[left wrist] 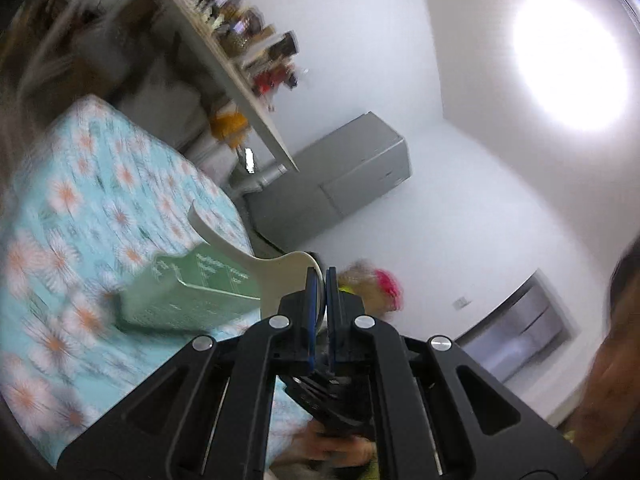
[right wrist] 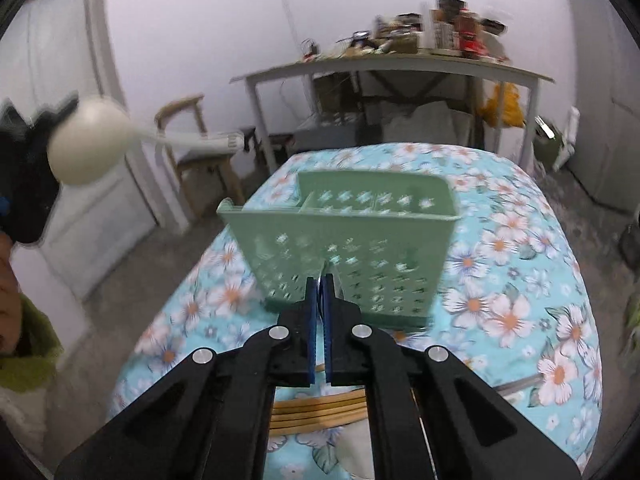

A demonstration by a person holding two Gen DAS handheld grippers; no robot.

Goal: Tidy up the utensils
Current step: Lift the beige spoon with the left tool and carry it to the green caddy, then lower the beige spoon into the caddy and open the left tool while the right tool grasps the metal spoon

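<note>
A green perforated utensil holder [right wrist: 344, 248] stands upright on the floral table; it also shows in the left wrist view [left wrist: 188, 292], blurred. My left gripper [left wrist: 321, 276] is shut on the bowl of a cream rice spoon [left wrist: 280, 276], held in the air with its handle pointing away over the holder. The same spoon [right wrist: 86, 146] shows at the left of the right wrist view. My right gripper [right wrist: 320, 280] has its jaws together just in front of the holder's near wall, with nothing seen between them. Wooden chopsticks [right wrist: 320, 408] lie on the cloth under the right gripper.
The table [right wrist: 520, 280] has a turquoise daisy cloth. Behind it stand a white table [right wrist: 400, 70] loaded with jars, a wooden chair [right wrist: 192, 148] and a grey cabinet [left wrist: 352, 176]. A metal utensil handle [right wrist: 520, 386] lies at the right near the chopsticks.
</note>
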